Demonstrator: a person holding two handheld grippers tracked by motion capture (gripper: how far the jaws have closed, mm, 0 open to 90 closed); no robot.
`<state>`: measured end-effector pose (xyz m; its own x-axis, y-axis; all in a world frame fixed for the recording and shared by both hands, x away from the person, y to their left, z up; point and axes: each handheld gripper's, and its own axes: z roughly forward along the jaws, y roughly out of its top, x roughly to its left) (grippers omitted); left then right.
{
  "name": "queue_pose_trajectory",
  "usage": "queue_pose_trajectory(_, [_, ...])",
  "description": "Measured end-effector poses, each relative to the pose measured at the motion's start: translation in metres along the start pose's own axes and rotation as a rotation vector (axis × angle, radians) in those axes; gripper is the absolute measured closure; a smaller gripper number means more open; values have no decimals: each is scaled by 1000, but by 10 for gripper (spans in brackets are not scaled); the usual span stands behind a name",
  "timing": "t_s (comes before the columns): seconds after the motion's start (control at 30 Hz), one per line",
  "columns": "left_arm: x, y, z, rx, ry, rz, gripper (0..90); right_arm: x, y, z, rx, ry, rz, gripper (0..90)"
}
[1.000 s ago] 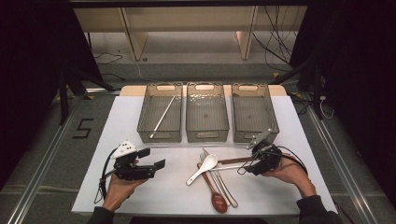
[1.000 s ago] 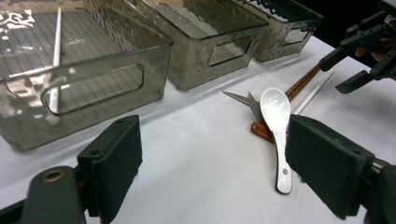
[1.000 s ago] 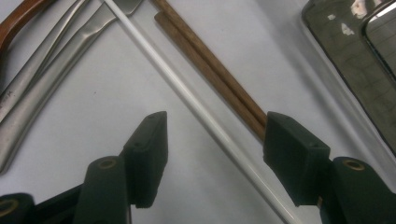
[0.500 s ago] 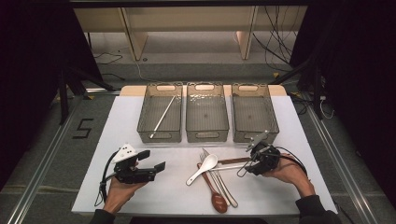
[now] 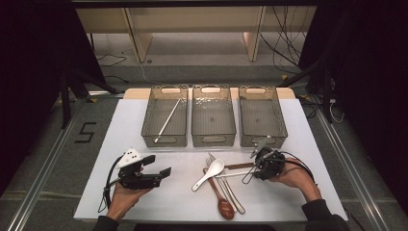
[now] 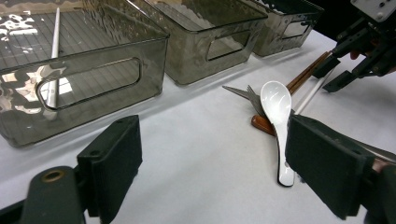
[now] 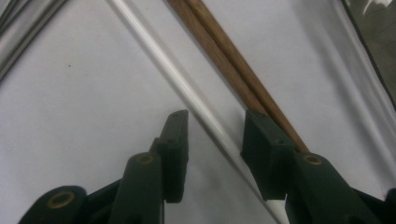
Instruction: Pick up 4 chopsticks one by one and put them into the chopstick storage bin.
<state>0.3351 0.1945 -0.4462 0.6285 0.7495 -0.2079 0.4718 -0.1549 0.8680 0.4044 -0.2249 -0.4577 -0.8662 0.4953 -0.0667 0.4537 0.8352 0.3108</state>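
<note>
Near the table's front, a white chopstick lies beside a pair of brown chopsticks. My right gripper straddles the white chopstick; its jaws have just been closing, and a gap shows on both sides of the stick. One pad sits over the brown pair. From above, the right gripper points left at the white chopstick and the utensil pile. The left gripper rests open at the front left with nothing between its jaws, and its own camera shows the left gripper facing a white spoon.
Three smoky clear bins stand in a row at the back: left, middle, right. The left one holds a white chopstick. The pile has a white spoon, a wooden spoon, a fork and a knife.
The right gripper's jaws have narrowed around the white chopstick. The left gripper has stayed where it was.
</note>
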Motion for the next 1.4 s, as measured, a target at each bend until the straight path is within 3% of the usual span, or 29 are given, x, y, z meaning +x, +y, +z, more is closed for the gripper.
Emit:
queue_pose_trajectory(0.2, [-1,0,0,-2,0,-2,185,4,1,-1,24,-6,-32,671])
queue_pose_trajectory(0.4, [-1,0,0,3,-2,2,187,14,4,-2,83,2,-98,749])
queue_pose_trajectory(0.83, [-2,-1,2,17,-8,5,187,25,3,-5,152,24,-251,830])
queue_pose_trajectory(1.13, [-2,-1,2,19,-8,5,188,26,1,-6,160,39,-286,856])
queue_pose_trajectory(1.4, [-1,-1,3,17,-4,2,188,21,-6,-15,160,43,-258,858])
